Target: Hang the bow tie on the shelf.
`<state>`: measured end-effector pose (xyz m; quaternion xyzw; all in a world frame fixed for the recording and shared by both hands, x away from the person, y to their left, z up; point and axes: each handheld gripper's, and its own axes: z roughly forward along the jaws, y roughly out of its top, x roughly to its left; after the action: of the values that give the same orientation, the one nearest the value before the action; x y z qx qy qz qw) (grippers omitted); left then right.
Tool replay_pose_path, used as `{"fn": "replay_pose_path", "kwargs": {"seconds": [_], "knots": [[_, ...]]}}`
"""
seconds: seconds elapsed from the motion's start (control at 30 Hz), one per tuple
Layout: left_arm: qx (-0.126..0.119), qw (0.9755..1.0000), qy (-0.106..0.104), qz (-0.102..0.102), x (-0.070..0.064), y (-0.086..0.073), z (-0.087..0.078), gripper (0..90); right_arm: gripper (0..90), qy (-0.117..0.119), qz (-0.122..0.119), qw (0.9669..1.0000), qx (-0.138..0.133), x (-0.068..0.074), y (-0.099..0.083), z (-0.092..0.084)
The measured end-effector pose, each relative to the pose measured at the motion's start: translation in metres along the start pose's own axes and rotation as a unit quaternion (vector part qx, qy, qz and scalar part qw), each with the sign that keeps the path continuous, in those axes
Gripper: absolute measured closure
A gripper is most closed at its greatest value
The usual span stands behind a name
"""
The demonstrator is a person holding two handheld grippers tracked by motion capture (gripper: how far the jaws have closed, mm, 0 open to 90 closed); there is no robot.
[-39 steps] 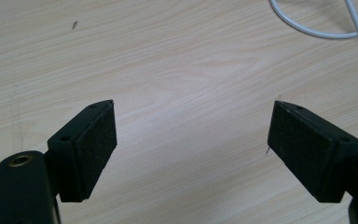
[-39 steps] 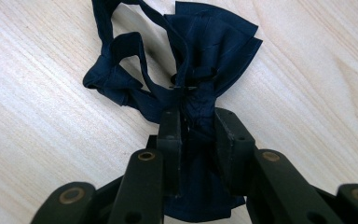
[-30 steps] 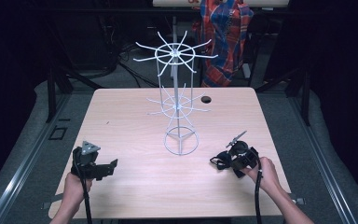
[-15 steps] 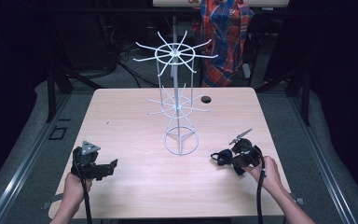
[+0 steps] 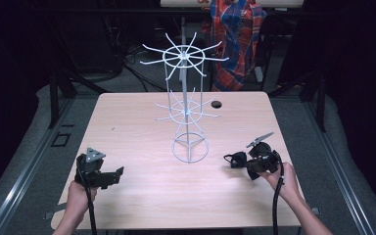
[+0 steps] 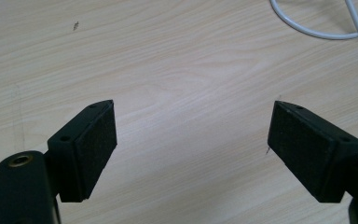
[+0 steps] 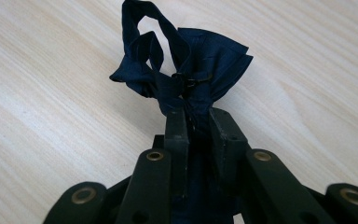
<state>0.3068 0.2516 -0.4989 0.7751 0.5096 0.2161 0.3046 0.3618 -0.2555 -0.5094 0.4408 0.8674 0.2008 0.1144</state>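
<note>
A white wire display rack (image 5: 188,112) with hooked arms on two tiers stands mid-table; part of its base ring (image 6: 307,30) appears in the left gripper view. A dark navy cloth bow (image 7: 196,60) with a loop and a small metal clasp lies on the wood at the right front (image 5: 234,159). My right gripper (image 7: 198,119) is shut on its bunched end, and in the high view this gripper (image 5: 242,159) points left toward the rack's base. My left gripper (image 5: 117,172) rests at the left front, its jaws wide open (image 6: 193,135) over bare wood with nothing between them.
The light wooden table (image 5: 127,122) has a small round black hole (image 5: 217,104) near its far edge. A person in a plaid shirt (image 5: 237,34) stands beyond the table. Dark floor and metal rails run along both sides.
The right hand has shifted slightly to the right with the bow in its jaws. The left gripper has stayed where it was.
</note>
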Motion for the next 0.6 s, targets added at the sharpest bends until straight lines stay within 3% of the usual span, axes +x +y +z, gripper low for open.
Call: {"fn": "replay_pose_path", "kwargs": {"seconds": [0.6], "knots": [[0.001, 1.0000, -0.003, 0.002, 0.001, 0.000, 0.001, 15.9, 78.5, 0.006, 0.022, 0.9984, -0.052, -0.009, 0.002, -0.017]]}}
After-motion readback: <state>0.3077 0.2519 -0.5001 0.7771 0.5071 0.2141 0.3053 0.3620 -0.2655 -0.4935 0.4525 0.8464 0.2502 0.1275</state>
